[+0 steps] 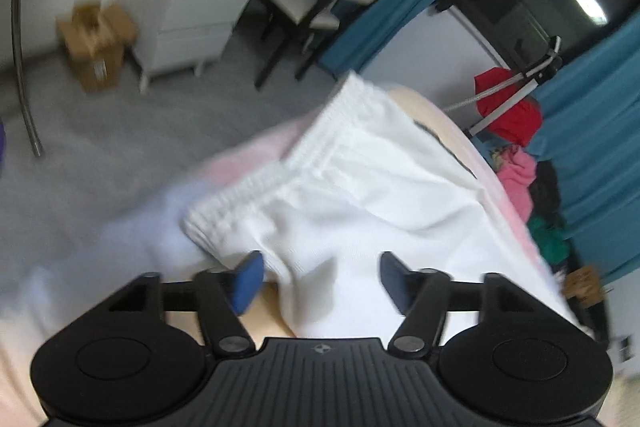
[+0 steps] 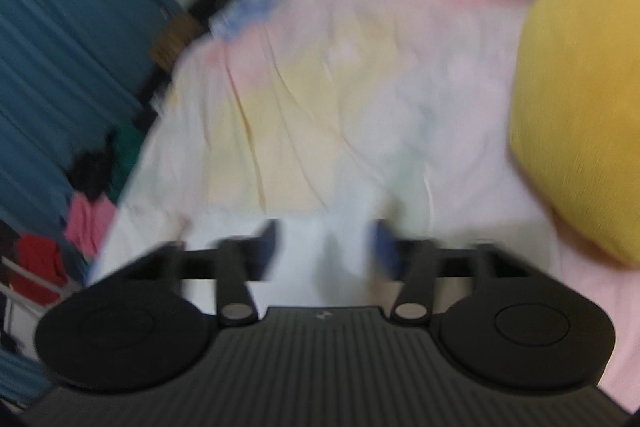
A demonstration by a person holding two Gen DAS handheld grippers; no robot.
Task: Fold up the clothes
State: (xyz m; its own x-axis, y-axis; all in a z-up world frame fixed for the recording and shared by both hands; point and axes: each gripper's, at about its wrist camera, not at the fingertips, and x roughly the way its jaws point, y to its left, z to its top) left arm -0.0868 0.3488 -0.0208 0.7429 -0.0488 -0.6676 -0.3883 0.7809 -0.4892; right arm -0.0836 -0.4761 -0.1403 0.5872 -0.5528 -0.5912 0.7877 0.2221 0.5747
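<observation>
Honestly, both the left gripper [image 1: 316,279] and right gripper [image 2: 326,247] are spread apart above the white shorts [image 1: 360,187]; I'd smooth wrinkles before regrabbing near the waistband [image 1: 288,163].

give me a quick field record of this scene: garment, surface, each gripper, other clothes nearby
garment: white shorts, elastic waistband, lying on the bed
surface: pastel bedcover
left gripper: open, blue fingers apart over the shorts
right gripper: open, white fabric below, view blurred
nearby: yellow cushion; red garment on drying rack
</observation>
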